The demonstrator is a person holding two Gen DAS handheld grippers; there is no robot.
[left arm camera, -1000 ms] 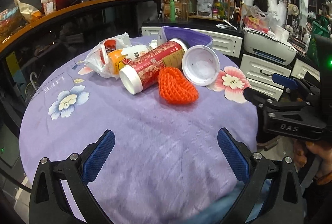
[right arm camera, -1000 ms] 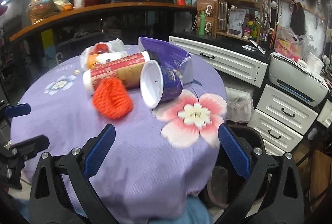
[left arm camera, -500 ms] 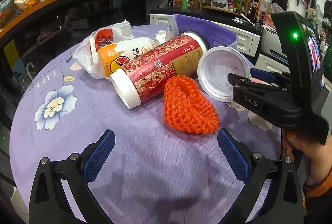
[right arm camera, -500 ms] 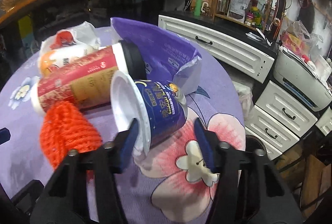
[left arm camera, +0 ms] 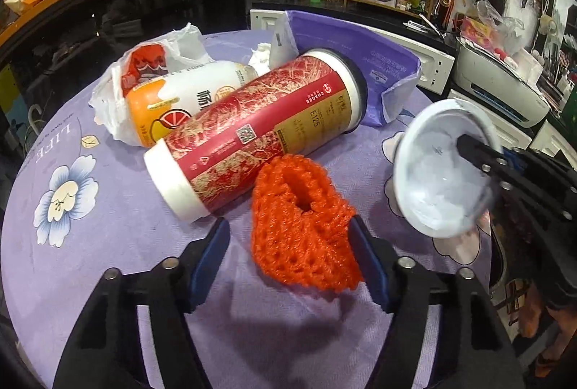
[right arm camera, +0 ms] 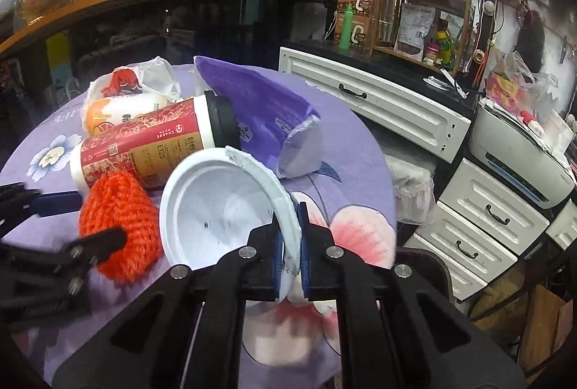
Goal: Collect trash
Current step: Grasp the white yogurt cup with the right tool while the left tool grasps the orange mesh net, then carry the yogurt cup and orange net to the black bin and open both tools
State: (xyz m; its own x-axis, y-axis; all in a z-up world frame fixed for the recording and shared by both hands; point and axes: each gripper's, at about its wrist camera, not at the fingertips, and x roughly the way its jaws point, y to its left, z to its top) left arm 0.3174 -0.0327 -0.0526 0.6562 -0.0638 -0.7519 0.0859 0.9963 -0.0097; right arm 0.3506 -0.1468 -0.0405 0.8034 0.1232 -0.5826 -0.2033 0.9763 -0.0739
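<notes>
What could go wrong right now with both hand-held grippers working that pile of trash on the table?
The right hand-held gripper pinches only the thin rim of the white cup; the rim could buckle or slip free as it is carried. The left hand-held gripper is closing around the orange net, which is soft and may snag or slide out. That net touches the red canister lying on its side, so pulling the net away might set the canister rolling.

right gripper (right arm camera: 290, 244) clamped onto white cup (right arm camera: 223, 205) rim, cup lifted; left gripper (left arm camera: 288, 255) closing around orange net (left arm camera: 303, 226)
</notes>
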